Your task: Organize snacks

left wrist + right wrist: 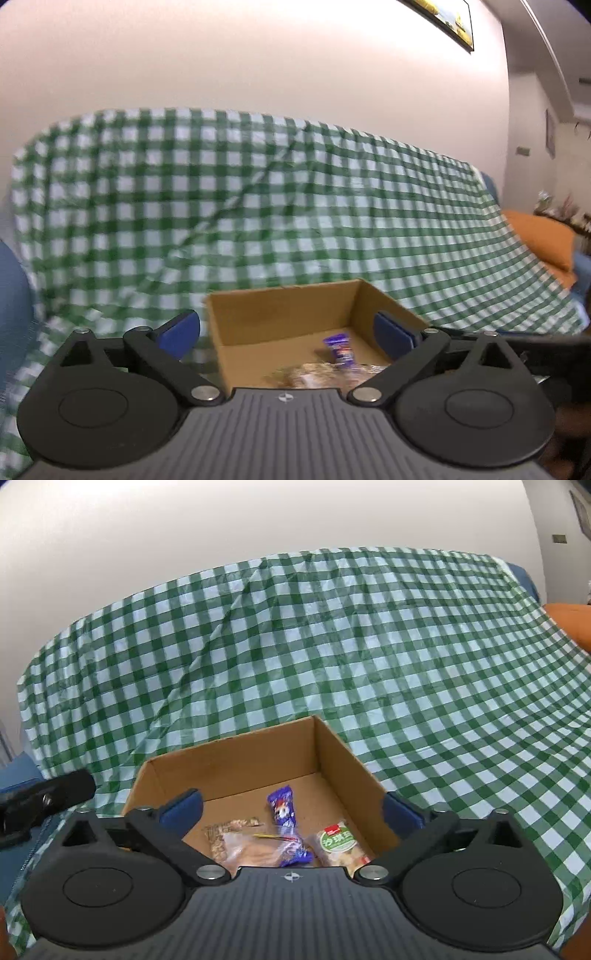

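An open cardboard box (280,314) (236,768) sits on a green-checked cloth. Inside it lie a purple wrapped snack (282,808) (340,349), a brown grain bar packet (221,834), a clear-wrapped pastry (255,851) (310,374) and a green-labelled packet (338,843). My right gripper (291,810) hangs over the box's near side, jaws wide open with nothing between the blue pads (183,810). My left gripper (286,332) is also open and holds nothing, with its pads either side of the box's near left part. The left wrist view is blurred.
The green-and-white checked cloth (369,646) drapes over a sofa back and seat. An orange cushion (543,240) lies at the right, and a blue sofa arm (11,291) shows at the left. A black part of the other gripper (44,797) juts in beside the box.
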